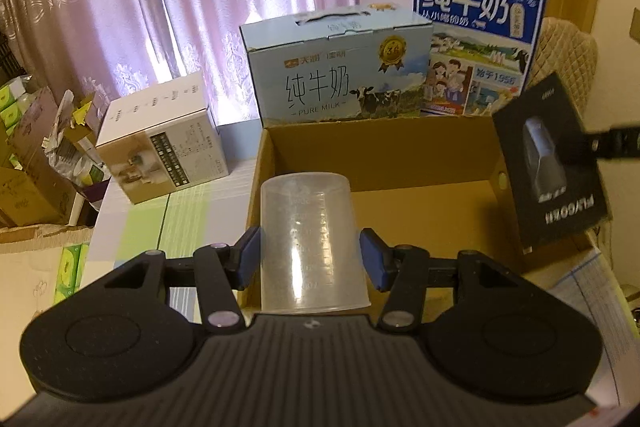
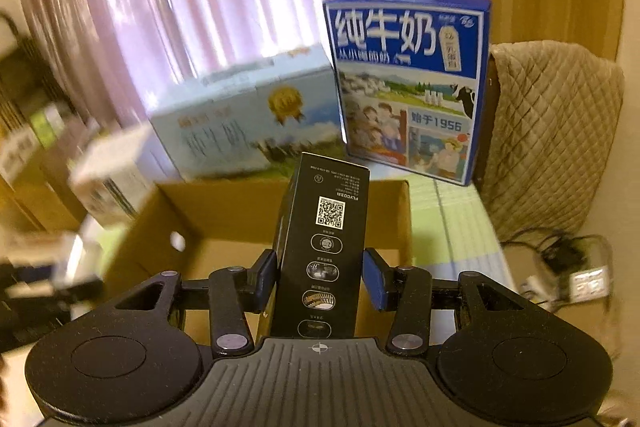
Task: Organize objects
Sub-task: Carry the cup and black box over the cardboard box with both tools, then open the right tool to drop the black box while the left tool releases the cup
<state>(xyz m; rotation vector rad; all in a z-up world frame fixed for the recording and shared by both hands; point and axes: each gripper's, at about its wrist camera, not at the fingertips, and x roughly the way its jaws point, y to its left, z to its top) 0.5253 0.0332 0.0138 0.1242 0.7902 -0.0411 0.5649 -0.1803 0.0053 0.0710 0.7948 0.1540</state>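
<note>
My left gripper is shut on a clear plastic measuring cup, held upside down over the near left part of an open brown cardboard box. My right gripper is shut on a black FLYCO product box, held upright above the same cardboard box. In the left wrist view the black box hangs over the cardboard box's right wall, with a right gripper finger on it. The cardboard box's visible floor is bare.
A light blue Pure Milk carton and a dark blue milk carton stand behind the cardboard box. A white appliance box sits left on the table. A quilted chair and cables are at the right. Cluttered cartons stand at the far left.
</note>
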